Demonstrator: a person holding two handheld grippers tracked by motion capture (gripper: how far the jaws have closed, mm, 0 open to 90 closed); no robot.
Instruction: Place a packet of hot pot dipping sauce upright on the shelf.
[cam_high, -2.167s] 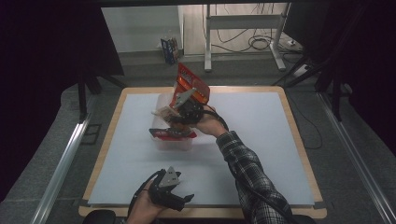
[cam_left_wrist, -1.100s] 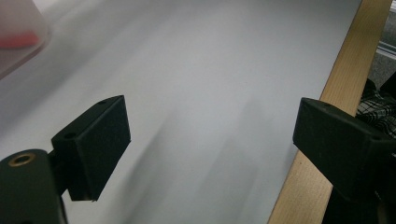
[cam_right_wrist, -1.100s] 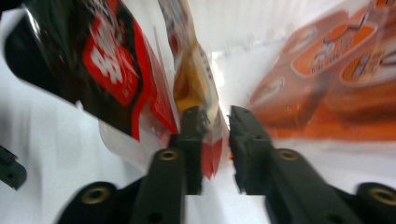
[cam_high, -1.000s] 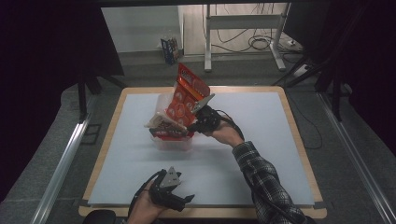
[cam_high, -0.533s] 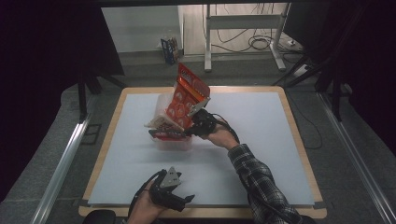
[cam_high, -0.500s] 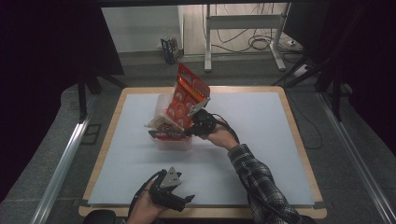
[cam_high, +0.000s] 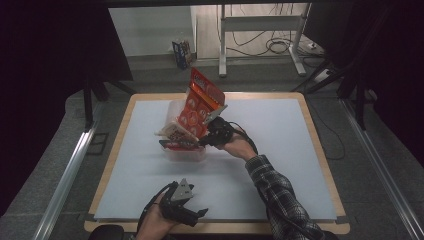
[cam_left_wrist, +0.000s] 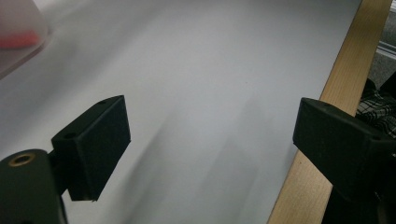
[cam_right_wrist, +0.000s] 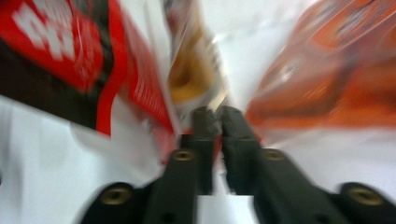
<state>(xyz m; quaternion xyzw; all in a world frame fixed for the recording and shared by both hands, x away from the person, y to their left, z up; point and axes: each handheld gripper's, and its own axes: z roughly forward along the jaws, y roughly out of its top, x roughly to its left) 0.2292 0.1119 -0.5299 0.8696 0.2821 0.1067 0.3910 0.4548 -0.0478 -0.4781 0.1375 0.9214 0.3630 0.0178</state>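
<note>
Well in front of the clear tub (cam_high: 186, 150), the left tool (cam_high: 186, 212) rests released and idle, while the right tool (cam_high: 207, 141), its tips just parting off the orange snack bag (cam_high: 199, 106), leaves it standing in the tub, seemingly placed.

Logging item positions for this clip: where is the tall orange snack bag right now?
In the high view the orange snack bag stands tilted in the clear bin, left of table centre, just left of the right gripper.
</note>
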